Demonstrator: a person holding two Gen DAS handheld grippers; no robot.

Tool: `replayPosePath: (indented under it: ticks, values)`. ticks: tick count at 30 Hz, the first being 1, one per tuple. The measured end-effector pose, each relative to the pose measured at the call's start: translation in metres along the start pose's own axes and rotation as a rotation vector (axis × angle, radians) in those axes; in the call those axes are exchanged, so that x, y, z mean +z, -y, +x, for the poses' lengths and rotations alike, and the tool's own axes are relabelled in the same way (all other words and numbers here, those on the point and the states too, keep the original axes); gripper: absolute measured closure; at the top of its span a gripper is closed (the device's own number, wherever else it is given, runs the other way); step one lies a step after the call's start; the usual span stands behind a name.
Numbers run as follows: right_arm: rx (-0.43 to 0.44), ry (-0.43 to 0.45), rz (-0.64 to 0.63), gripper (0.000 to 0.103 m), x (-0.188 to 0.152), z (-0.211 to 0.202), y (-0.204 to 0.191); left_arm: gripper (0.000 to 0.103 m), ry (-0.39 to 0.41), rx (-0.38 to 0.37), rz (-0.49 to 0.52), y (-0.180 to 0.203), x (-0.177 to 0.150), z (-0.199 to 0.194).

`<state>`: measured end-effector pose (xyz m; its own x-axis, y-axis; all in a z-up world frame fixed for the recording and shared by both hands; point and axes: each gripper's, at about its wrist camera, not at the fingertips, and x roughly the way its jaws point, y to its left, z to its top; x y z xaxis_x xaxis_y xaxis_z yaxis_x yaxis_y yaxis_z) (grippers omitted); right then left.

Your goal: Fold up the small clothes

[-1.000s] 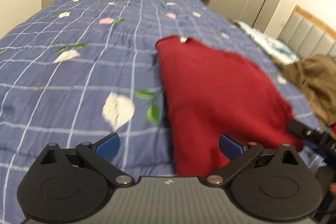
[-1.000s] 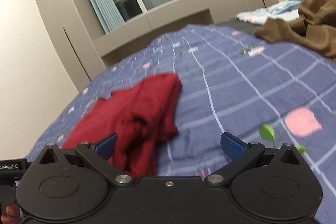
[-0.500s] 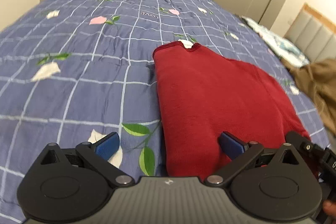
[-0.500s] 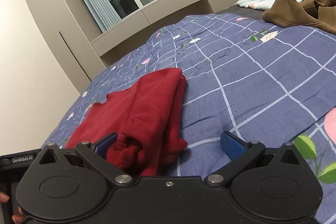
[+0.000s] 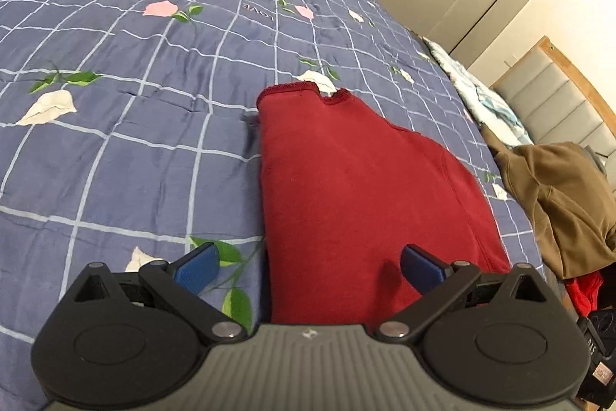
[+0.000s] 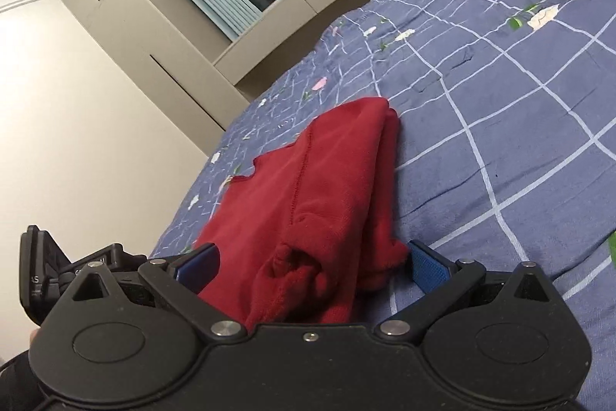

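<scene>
Left wrist view: red garment (image 5: 362, 191) lies centre to lower right of frame, on the blue checked floral bedspread (image 5: 127, 149). Left gripper (image 5: 308, 262) is spread wide, nothing between the pads; its left pad sits over bare bedspread, right pad over red cloth.

Right wrist view: same red garment (image 6: 308, 203) at lower centre, already doubled into layers, bunched lump near the bottom edge. Right gripper (image 6: 313, 262) also released, jaws straddling that bunched end, not pinching it.

Handling guess: light, soft knit or fleece, limp, not slippery or fragile. It'll sag and drag on the bedspread, layers can slide apart. Best grip looks like the hemmed corners or edge seam, all layers pinched together. Brown garment (image 5: 554, 203) at right edge isn't involved.
</scene>
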<state>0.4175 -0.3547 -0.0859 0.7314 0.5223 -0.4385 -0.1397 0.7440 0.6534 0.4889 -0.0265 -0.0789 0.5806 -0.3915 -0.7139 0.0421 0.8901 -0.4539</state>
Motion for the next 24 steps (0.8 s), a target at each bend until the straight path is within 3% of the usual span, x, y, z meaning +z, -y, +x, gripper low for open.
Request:
replayPosePath:
  ticks: [1,5,6,10,12,16,19,24]
  values:
    - [-0.013,0.004,0.001,0.008,-0.001,-0.001,-0.001,0.010,-0.010,0.011,0.005,0.002,0.000,0.001]
    - [-0.103,0.041,0.043,0.039,-0.003,-0.004,-0.001,0.027,-0.029,0.017,0.044,0.013,0.001,0.001]
    - [-0.113,0.048,0.056,0.042,-0.005,-0.006,0.001,0.034,-0.033,0.012,0.051,0.016,0.001,0.000]
    - [-0.170,0.069,0.036,0.046,-0.012,-0.006,-0.007,0.036,-0.044,0.035,0.048,0.020,0.002,0.002]
    - [-0.194,0.067,0.032,0.055,-0.013,-0.004,-0.012,0.040,-0.053,0.043,0.033,0.020,0.004,0.004]
    - [-0.199,0.063,0.040,0.064,-0.008,-0.001,-0.018,0.068,-0.050,0.076,0.043,0.027,0.008,-0.001]
    - [-0.224,0.077,-0.006,0.068,-0.008,-0.004,-0.031,0.075,-0.039,0.091,0.084,0.037,0.012,-0.009]
    - [-0.226,0.100,-0.088,0.071,-0.005,-0.010,-0.059,0.077,0.008,0.112,0.161,0.052,0.015,-0.031]
